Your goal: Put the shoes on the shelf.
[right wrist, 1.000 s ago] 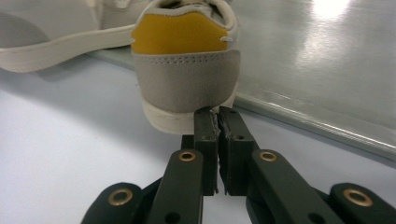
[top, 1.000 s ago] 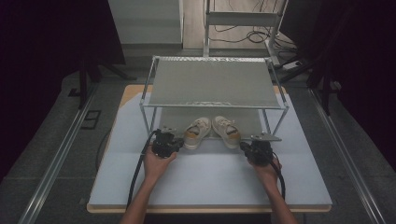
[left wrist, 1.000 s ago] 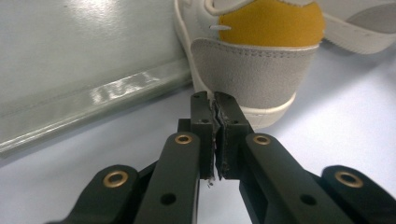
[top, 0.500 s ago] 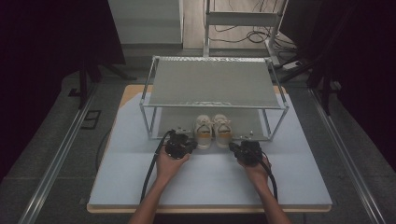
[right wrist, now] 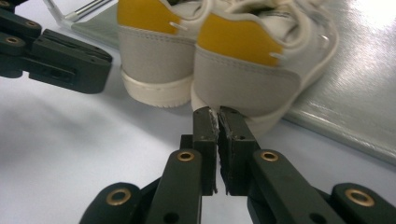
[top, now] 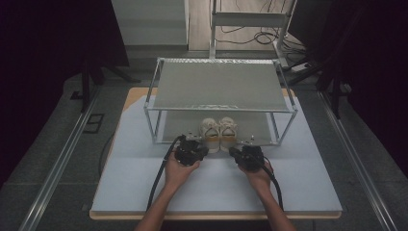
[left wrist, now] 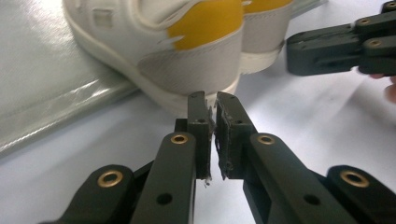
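left gripper view — suede-heeled shoe (left wrist: 187, 60) | left tool (left wrist: 214, 100) pinched closed, empty

A pale bench (top: 308, 187) with a wooden edge stands on a grey floor (top: 57, 144). Metal rails (top: 55, 171) run along the floor on either side of it. Beyond the bench, a light wall panel (top: 149, 21) and a wooden strip (top: 198, 24) catch the light, with cables (top: 260, 36) lying near a grey frame (top: 250, 19). Both far sides are dark, perhaps curtained.
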Motion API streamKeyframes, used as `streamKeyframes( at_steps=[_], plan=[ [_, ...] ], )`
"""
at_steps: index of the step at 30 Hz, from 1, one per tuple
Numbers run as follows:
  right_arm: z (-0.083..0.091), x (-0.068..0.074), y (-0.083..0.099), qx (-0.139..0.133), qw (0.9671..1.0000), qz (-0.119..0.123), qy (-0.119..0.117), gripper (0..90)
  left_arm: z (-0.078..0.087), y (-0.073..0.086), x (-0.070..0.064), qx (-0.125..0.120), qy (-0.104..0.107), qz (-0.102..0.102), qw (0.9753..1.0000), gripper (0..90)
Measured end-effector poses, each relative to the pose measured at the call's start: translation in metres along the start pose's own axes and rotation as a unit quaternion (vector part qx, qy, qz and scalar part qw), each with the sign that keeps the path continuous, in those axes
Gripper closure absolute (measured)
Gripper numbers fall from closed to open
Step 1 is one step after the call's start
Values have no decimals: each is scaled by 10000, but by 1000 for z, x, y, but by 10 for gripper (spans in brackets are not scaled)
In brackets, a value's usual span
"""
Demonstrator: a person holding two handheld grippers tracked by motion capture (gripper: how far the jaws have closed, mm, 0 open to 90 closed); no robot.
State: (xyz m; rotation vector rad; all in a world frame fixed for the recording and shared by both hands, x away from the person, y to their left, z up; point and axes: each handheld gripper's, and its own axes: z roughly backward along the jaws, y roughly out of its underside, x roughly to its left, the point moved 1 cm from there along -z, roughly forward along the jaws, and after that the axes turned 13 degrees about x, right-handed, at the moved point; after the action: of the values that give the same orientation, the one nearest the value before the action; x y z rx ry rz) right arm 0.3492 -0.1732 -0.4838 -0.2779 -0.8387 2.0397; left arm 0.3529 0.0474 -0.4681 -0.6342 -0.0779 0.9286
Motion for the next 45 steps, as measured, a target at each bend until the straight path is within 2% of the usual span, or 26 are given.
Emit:
streamKeyframes(
  at_steps=[3,16,19,23,30,31,34,35,36,37,38,40,45],
  plan=[
    [-3,1,-4,30,10000,3,-3,862,-2,-5,1,19,20,26,10000,843],
    [-9,-3,-10,2,9999,-1,108,883,-3,-7,3,43,66,38,10000,845],
    [-13,-7,-12,-18,9999,-68,89,887,-4,-9,5,70,53,28,10000,854],
    [-14,-5,-12,-3,9999,-36,100,887,-5,-11,9,62,52,41,10000,863],
    [-16,-3,-13,30,10000,6,81,887,-8,-21,14,204,-147,-13,9997,861],
    [-16,-3,-14,46,10000,-6,56,888,-10,-24,18,199,-124,51,9997,861],
    [-17,-3,-15,59,10000,7,38,889,-11,-27,22,223,-121,78,9996,859],
    [-17,-3,-16,65,10000,28,45,889,-14,-31,23,248,-157,192,9994,859],
    [-17,-3,-16,65,10000,28,45,889,-14,-31,23,248,-157,192,9994,859],
    [-17,-3,-18,58,10000,52,46,890,-15,-36,29,282,-191,-40,9994,858],
    [-17,-3,-18,58,10000,52,46,890,-15,-36,29,282,-191,-40,9994,856],
    [-19,-2,-21,53,9999,77,96,890,-16,-39,34,348,-219,-177,9990,856],
    [-22,-3,-25,56,9997,93,199,892,-17,-40,34,305,-207,-145,9992,851]
  ],
)
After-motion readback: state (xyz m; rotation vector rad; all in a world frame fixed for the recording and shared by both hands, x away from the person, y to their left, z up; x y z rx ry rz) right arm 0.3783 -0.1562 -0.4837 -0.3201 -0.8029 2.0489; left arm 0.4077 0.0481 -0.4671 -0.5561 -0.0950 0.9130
